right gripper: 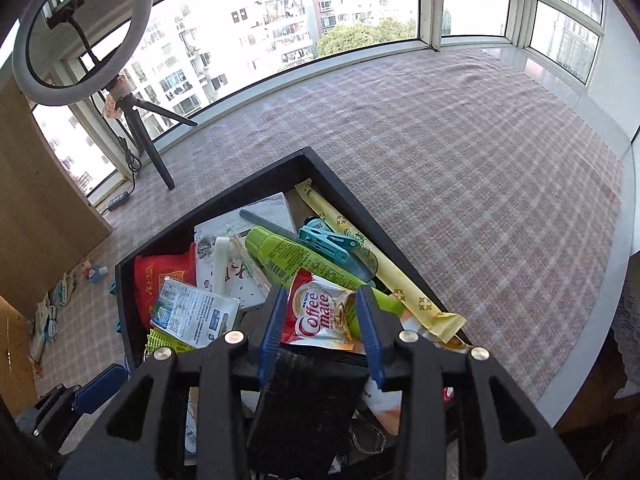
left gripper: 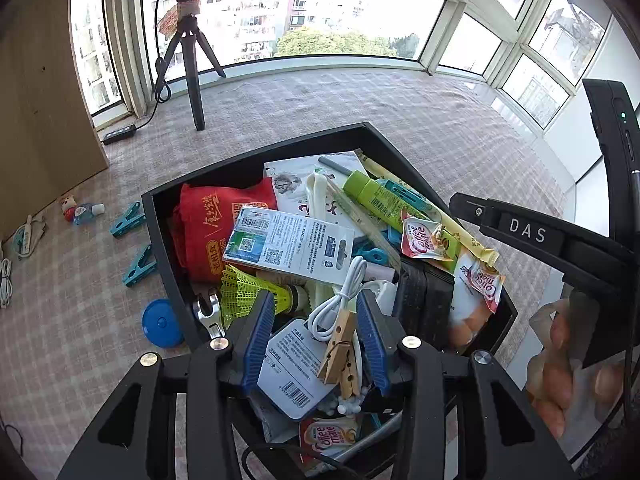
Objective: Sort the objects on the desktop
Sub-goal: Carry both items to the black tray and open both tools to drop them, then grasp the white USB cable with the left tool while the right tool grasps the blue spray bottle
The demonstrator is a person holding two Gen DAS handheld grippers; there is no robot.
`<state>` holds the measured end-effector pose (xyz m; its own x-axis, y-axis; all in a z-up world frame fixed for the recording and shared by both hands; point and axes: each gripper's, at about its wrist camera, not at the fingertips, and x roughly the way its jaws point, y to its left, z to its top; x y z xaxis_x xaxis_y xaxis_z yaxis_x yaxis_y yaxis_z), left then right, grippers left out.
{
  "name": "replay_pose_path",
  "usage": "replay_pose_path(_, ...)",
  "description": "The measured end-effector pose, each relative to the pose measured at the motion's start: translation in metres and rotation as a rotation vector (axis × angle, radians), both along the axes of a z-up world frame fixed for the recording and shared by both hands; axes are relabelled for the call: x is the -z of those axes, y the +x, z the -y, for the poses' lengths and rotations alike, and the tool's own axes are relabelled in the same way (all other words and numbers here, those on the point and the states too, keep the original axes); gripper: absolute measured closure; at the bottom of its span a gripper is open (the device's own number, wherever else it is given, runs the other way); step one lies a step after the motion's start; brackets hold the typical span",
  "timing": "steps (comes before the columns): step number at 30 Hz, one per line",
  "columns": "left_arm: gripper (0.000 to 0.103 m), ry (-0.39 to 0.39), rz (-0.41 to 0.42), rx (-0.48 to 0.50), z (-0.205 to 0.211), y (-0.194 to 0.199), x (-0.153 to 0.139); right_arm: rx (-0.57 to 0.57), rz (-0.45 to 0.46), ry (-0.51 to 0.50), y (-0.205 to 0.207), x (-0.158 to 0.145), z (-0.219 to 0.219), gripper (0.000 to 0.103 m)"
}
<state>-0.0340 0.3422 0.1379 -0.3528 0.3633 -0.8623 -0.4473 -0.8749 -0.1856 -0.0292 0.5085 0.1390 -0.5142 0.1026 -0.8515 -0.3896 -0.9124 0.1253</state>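
Note:
A black box stands on the checked tablecloth, heaped with small items. Both grippers hang over its near end, pointing steeply down. My left gripper is open. A wooden clothespin and a coiled white cable lie in the gap, and the blue pads do not press on either. My right gripper is open too. A Coffee mate sachet lies between its pads on a green tube. A red bag and a yellow shuttlecock are also in the box.
Left of the box on the cloth lie two teal clips, a blue round lid and a small bottle. A ring-light tripod and a wooden cabinet stand at the back left. A hand shows at the right.

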Motion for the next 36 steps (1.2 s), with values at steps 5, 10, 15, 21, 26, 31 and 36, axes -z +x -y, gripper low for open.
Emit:
replay_pose_path(5,0.063,-0.010,-0.002,-0.055,0.026,-0.009,0.001,-0.032,0.002,-0.014,-0.009,0.003,0.014,0.068)
replay_pose_path(10,0.063,-0.023,0.001,-0.122,0.068,-0.019,0.005,-0.090,0.002,-0.034,-0.024,0.005,0.041,0.068)
replay_pose_path(15,0.063,-0.031,0.007,-0.218,0.123,-0.035,0.008,-0.170,0.003,-0.046,-0.042,0.006,0.081,0.068)
replay_pose_path(21,0.063,-0.050,0.006,-0.350,0.199,-0.053,0.011,-0.274,0.005,-0.059,-0.070,0.008,0.136,0.068)
replay_pose_path(26,0.063,-0.064,0.009,-0.455,0.263,-0.065,0.015,-0.366,0.012,-0.056,-0.093,0.010,0.182,0.068)
replay_pose_path(31,0.063,-0.059,0.020,-0.534,0.312,-0.076,0.023,-0.438,0.026,-0.047,-0.116,0.013,0.219,0.068)
replay_pose_path(36,0.063,-0.030,0.060,-0.585,0.344,-0.093,0.036,-0.513,0.055,-0.038,-0.140,0.022,0.246,0.068)
